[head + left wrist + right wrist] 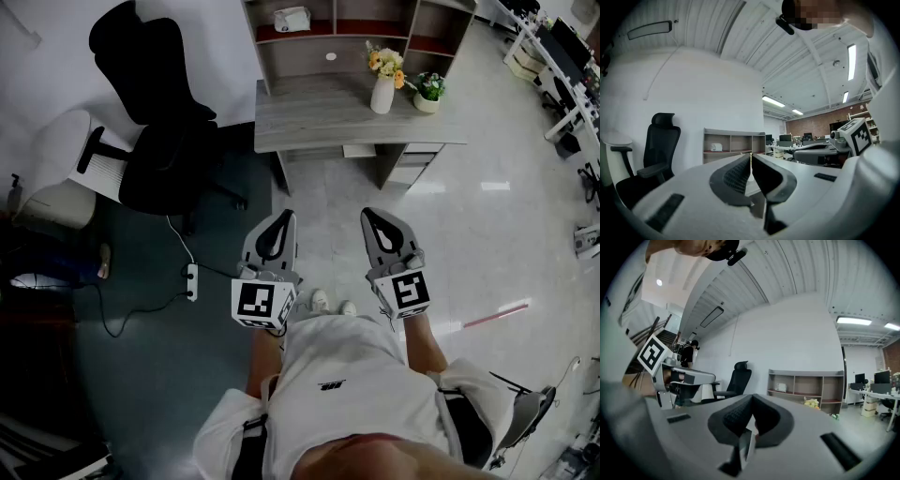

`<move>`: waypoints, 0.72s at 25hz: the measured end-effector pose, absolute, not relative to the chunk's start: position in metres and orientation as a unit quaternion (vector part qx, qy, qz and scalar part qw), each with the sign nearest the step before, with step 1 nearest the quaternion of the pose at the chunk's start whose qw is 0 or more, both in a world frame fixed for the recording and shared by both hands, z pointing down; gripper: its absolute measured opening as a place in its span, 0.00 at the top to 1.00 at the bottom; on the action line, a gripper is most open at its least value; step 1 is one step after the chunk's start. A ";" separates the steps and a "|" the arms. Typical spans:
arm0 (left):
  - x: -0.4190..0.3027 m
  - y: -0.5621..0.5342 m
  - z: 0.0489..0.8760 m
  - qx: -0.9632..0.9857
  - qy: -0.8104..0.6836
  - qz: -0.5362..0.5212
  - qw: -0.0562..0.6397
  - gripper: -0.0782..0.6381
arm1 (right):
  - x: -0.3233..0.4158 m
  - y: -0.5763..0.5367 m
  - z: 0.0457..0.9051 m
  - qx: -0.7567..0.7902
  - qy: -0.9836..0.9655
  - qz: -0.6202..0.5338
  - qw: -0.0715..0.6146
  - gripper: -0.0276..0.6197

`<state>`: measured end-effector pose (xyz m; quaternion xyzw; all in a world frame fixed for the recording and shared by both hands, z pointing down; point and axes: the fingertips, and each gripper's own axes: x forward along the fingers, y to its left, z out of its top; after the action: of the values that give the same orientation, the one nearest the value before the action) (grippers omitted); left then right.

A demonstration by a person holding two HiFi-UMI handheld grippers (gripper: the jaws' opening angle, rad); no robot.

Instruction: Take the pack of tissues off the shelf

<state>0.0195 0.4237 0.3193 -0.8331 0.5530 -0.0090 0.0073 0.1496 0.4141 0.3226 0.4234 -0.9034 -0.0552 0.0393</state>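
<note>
The white pack of tissues (pixel 292 18) lies in the left compartment of the grey shelf unit (pixel 328 42) on the desk, and shows small as the pack (pixel 716 147) and the pack (pixel 781 388) in both gripper views. My left gripper (pixel 280 217) and right gripper (pixel 369 215) hang side by side over the floor, well short of the desk. Both are shut with nothing between the jaws. In the left gripper view my left gripper (pixel 750 154) points at the shelf; in the right gripper view my right gripper (pixel 751 398) does too.
A white vase of yellow flowers (pixel 383 80) and a small potted plant (pixel 428 92) stand on the desk (pixel 309 117). A black office chair (pixel 155 112) stands left of it, a white chair (pixel 70 164) further left. A power strip (pixel 191 281) with cable lies on the floor.
</note>
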 end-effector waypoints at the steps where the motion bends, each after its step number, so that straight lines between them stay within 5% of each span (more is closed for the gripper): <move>1: 0.017 0.421 0.319 -0.834 0.551 -0.009 0.007 0.85 | 0.146 0.412 0.323 0.424 -0.903 -0.055 0.039 0.92; 18: -0.038 0.378 0.330 -0.832 0.555 -0.018 0.005 0.84 | 0.096 0.380 0.331 0.433 -0.899 -0.056 0.045 0.92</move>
<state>-0.0376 0.3781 0.3300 -0.8316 0.5551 -0.0178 0.0048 0.0965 0.3804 0.3307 0.4329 -0.8986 -0.0561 0.0453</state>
